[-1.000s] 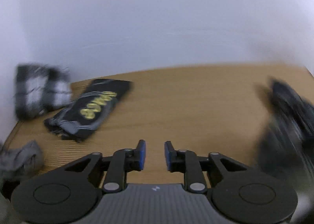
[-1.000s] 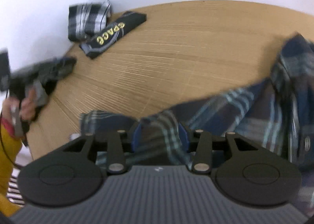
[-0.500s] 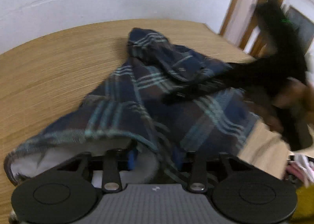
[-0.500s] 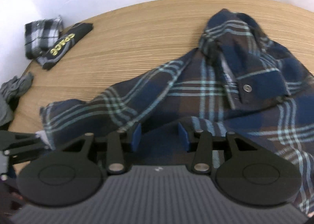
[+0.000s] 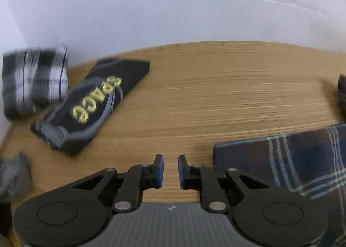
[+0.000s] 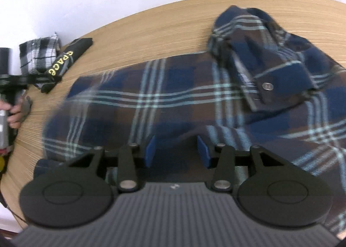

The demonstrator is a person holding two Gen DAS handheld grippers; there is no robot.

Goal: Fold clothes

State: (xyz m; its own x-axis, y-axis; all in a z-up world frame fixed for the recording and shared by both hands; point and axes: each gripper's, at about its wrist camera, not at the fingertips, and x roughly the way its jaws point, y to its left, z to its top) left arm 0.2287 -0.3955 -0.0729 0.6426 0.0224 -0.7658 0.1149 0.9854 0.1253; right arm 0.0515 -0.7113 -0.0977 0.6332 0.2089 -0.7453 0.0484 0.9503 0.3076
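Fingers of the left gripper (image 5: 170, 170) are opening, empty, over bare worktop (image 5: 216, 100). Right gripper (image 6: 177, 152) fingers stand apart above the navy plaid shirt (image 6: 173, 100), spread across the worktop. Beyond lies a folded black "SPACE" garment (image 5: 93, 104).

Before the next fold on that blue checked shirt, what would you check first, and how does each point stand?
1. Left gripper free of cloth: ok, only bare table shows between its jaws, which are opening.
2. Right gripper on the shirt: cannot tell, dark cloth lies between its blue pads, but no pinch shows.
3. Shirt flat: not ok, the collar end is bunched.
4. Shirt edge near the left gripper: ok, a straight edge lies just to its right.
5. Folded pieces out of the way: ok, the black SPACE garment and black-and-white checked cloth sit in the far corner.
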